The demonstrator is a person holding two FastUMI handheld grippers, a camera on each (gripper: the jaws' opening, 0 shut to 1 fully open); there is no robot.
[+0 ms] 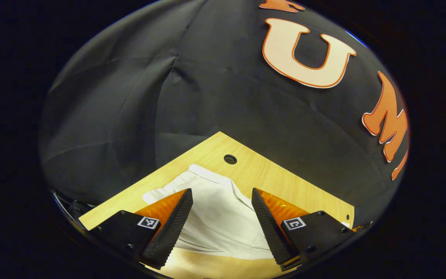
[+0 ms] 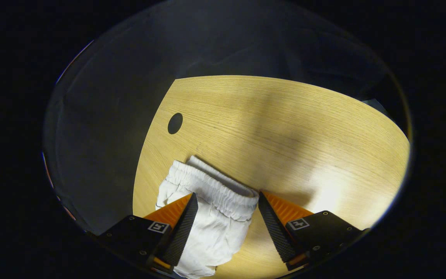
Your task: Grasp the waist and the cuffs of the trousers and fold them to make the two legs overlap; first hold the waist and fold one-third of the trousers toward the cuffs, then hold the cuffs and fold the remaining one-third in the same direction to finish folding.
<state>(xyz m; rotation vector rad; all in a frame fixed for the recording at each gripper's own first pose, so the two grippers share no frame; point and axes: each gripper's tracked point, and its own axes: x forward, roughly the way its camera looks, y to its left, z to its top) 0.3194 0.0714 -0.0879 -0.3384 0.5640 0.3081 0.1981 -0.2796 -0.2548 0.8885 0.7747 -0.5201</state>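
wood table (image 2: 285, 116) w/ white trousers (image 2: 211, 217)

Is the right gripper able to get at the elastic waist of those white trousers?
Probably yes: the right gripper is open above the gathered waist of the trousers, with nothing between them.

I am working at a light wooden table (image 2: 285, 116) with a visible oak-like grain and a round cable hole (image 2: 175, 123) near one corner. White trousers (image 2: 211, 209) lie directly on it, close to that hole, bunched and apparently folded over. Their gathered elastic waistband (image 2: 211, 186) faces the open tabletop, which is brightly lit on one side.
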